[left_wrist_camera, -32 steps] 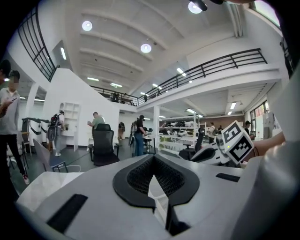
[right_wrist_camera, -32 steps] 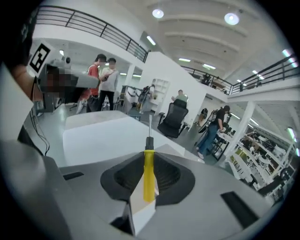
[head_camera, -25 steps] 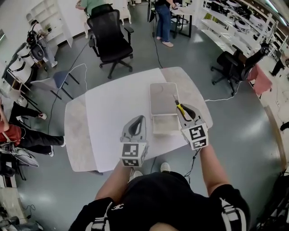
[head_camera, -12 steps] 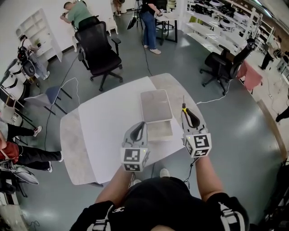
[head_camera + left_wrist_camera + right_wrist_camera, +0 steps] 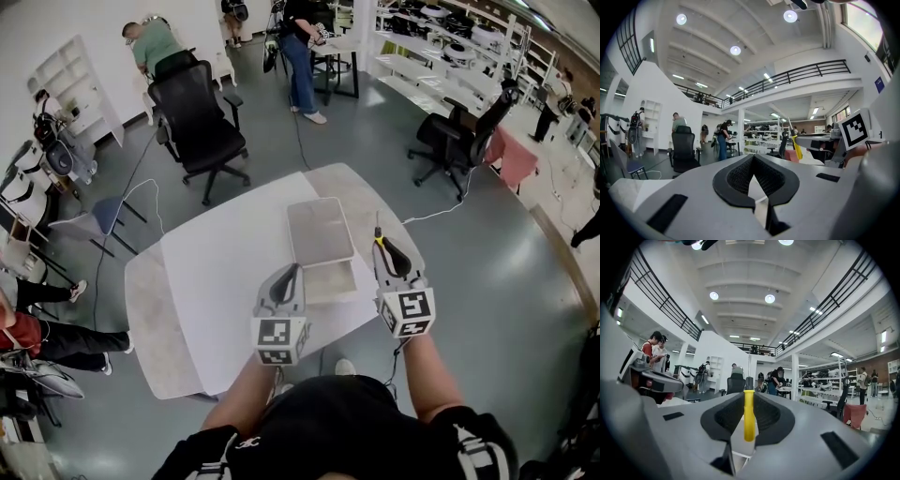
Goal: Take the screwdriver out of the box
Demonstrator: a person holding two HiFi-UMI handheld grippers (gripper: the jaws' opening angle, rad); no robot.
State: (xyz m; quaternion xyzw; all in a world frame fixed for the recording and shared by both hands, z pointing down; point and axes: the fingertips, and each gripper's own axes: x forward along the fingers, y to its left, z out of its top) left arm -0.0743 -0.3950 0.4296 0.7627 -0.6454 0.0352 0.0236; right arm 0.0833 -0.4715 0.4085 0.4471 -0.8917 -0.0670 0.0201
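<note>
The screwdriver [image 5: 378, 241] has a yellow handle and a thin dark shaft that points away from me. My right gripper [image 5: 383, 247] is shut on the handle and holds it level, above the table's right edge, just right of the box. In the right gripper view the yellow handle [image 5: 748, 416] stands between the black pads [image 5: 774, 418]. The grey box lies open on the white table [image 5: 220, 272]: its lid [image 5: 319, 230] is folded back, and its tray [image 5: 330, 279] is near me. My left gripper [image 5: 288, 272] hovers at the tray's left side, shut, nothing in it.
A black office chair [image 5: 192, 117] stands beyond the table, and another [image 5: 455, 141] at the far right. A small blue chair [image 5: 103, 216] and floor cables are at the left. People work at benches at the back. Shelves line the left wall.
My right gripper has lifted the screwdriver and carried it right, off the box's edge, turning its shaft straighter away from me. The left gripper has shifted slightly beside the tray.
</note>
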